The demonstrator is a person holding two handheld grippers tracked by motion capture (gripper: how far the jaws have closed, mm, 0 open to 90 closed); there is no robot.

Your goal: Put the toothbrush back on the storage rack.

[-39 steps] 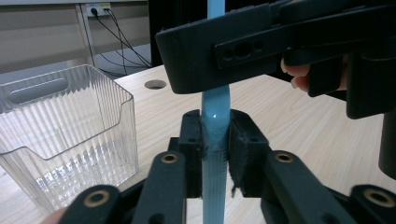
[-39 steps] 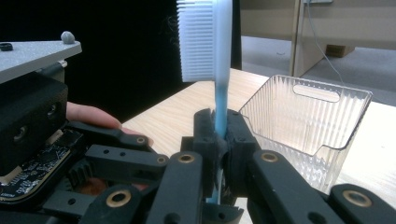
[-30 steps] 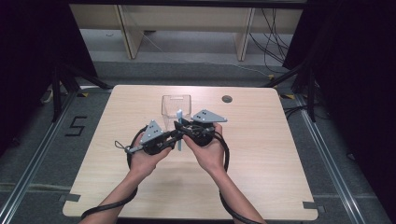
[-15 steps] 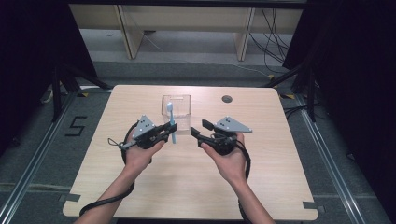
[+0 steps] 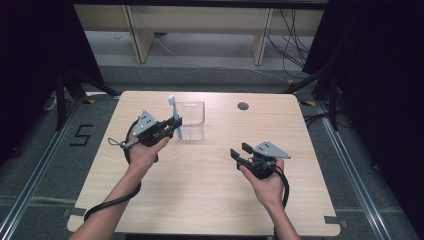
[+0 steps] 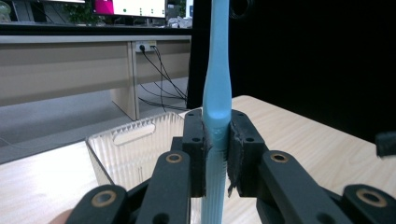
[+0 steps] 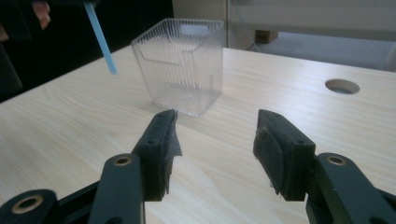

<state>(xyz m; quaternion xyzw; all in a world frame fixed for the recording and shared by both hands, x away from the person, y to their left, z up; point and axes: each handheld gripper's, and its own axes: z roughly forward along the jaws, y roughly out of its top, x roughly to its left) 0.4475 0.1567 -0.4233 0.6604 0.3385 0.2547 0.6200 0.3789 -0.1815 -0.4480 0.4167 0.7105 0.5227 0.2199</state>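
from the high view we see a light wooden table [image 5: 200, 200] with a clear ribbed plastic box [image 5: 192, 120] standing toward its far edge, at about 11 o'clock from the table's middle. the left gripper [image 5: 175, 126] sits just at the box's 9 o'clock side, its jaws closed on a light blue toothbrush [image 5: 174, 116] held nearly upright, brush head uppermost and leaning slightly toward 11 o'clock. the toothbrush is outside the box, just beside its left wall. the left hand [image 5: 145, 150] comes up from 7 o'clock. the right gripper [image 5: 241, 151] is at about 4 o'clock from the box, well apart from it, with its jaws spread and nothing between them; the right hand [image 5: 265, 182] holds it from below. a round cable hole [image 5: 243, 106] lies at 3 o'clock from the box.

in the left gripper view we look along the jaws pinching the toothbrush handle [image 6: 215, 126] tight between the pads [image 6: 194, 140], the handle rising straight to 12 o'clock and out of the top. the clear box [image 6: 135, 144] stands behind at 10 o'clock.

in the right gripper view the right gripper [image 7: 215, 140] stands wide open and empty above the tabletop [image 7: 70, 126]. the clear box [image 7: 182, 65] stands ahead at 11 o'clock, the lower end of the blue toothbrush [image 7: 100, 37] hangs in the air at 10 o'clock beside it, and the cable hole [image 7: 342, 86] sits at 2 o'clock.
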